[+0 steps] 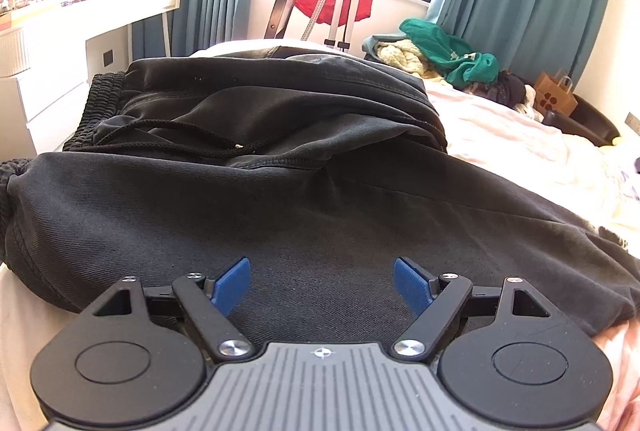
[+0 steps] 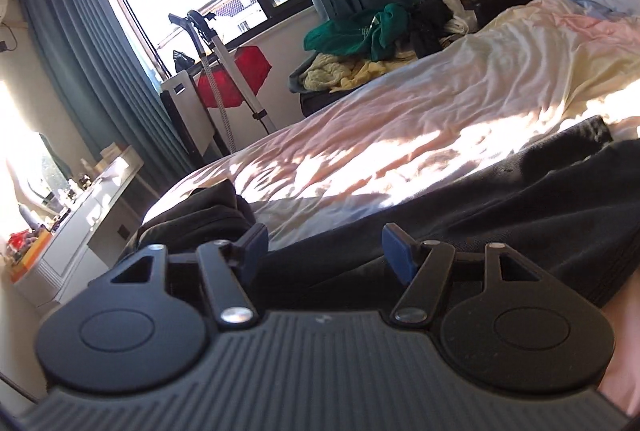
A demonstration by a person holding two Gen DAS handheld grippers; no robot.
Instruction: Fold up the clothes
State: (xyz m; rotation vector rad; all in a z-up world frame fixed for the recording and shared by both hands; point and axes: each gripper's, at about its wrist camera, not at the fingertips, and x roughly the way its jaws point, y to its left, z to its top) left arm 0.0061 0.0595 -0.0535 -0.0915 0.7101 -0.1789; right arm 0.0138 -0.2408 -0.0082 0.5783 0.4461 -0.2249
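Rumpled bed sheet (image 2: 400, 119), black sweatpants (image 1: 280, 199) spread flat, left tongs (image 1: 322, 285) wide, right tongs (image 2: 324, 251) wide, both empty

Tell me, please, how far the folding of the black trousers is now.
Started, not finished. The black cotton drawstring trousers lie on the pale pink bedsheet, their elastic waistband part doubled over. Nothing is in hand: left claw and right claw are both open above the fabric. Further folds remain, and the heap of green and yellow clothes looks untouched.
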